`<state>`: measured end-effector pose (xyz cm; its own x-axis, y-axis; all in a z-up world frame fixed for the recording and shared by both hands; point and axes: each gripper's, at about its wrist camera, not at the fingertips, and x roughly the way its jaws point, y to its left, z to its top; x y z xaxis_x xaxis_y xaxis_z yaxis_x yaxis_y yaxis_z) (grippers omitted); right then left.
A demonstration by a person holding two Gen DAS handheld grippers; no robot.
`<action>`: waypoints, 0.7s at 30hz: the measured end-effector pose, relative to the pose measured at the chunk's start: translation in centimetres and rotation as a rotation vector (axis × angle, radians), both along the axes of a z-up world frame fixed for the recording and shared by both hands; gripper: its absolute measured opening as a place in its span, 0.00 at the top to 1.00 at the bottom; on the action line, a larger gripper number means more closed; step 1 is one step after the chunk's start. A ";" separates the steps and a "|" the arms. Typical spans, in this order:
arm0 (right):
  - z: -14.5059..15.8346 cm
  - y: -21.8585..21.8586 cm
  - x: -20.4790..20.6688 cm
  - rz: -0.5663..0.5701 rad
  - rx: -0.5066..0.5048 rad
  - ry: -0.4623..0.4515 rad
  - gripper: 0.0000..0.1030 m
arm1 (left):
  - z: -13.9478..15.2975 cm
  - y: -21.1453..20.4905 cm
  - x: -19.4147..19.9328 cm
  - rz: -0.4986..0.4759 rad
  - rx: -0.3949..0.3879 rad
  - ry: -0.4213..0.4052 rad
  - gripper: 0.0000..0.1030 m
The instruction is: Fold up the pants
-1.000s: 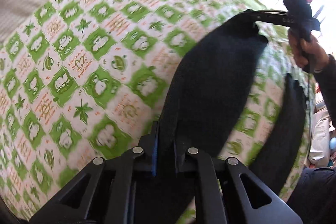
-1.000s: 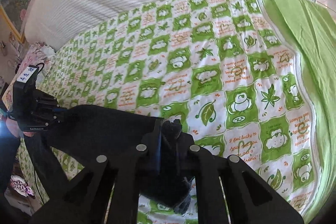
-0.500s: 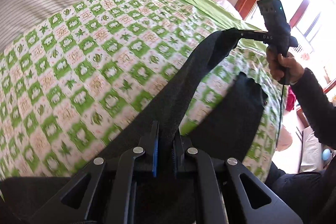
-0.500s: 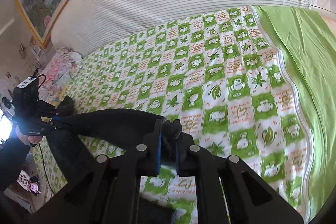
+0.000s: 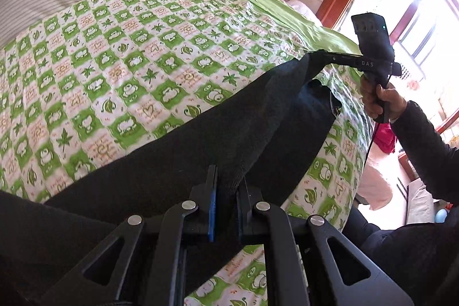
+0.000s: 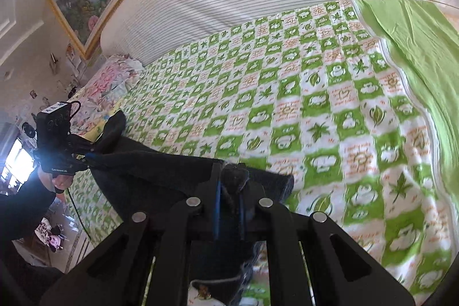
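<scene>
I see dark pants (image 5: pixel 218 139) stretched between both grippers above green checked bedspread (image 5: pixel 120 70)
Left gripper (image 5: pixel 226 188) clamped tight on one end of pants
Right gripper (image 6: pixel 231 185) clamped tight on other end
My judgement: early stage; no neat fold visible; laying flat and folding remain
</scene>
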<state>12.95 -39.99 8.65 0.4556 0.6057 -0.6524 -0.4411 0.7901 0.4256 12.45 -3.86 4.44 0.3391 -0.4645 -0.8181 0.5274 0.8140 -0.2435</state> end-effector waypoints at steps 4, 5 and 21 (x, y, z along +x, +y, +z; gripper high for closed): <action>-0.4 0.1 -1.7 0.013 -0.003 -0.006 0.90 | -0.5 0.3 -1.0 0.018 -0.012 -0.004 0.91; -0.5 0.1 -2.1 0.016 -0.004 -0.008 0.90 | -0.6 0.3 -1.3 0.019 -0.010 -0.008 0.91; -2.8 0.6 -6.4 0.026 -0.058 0.015 0.88 | -3.9 0.0 -4.1 0.060 0.013 -0.009 0.91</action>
<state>6.57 -39.42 5.80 0.4301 0.5783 -0.6932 -0.4554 0.8020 0.3865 8.32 -3.86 0.51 0.3735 -0.4326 -0.8206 0.4794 0.8474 -0.2285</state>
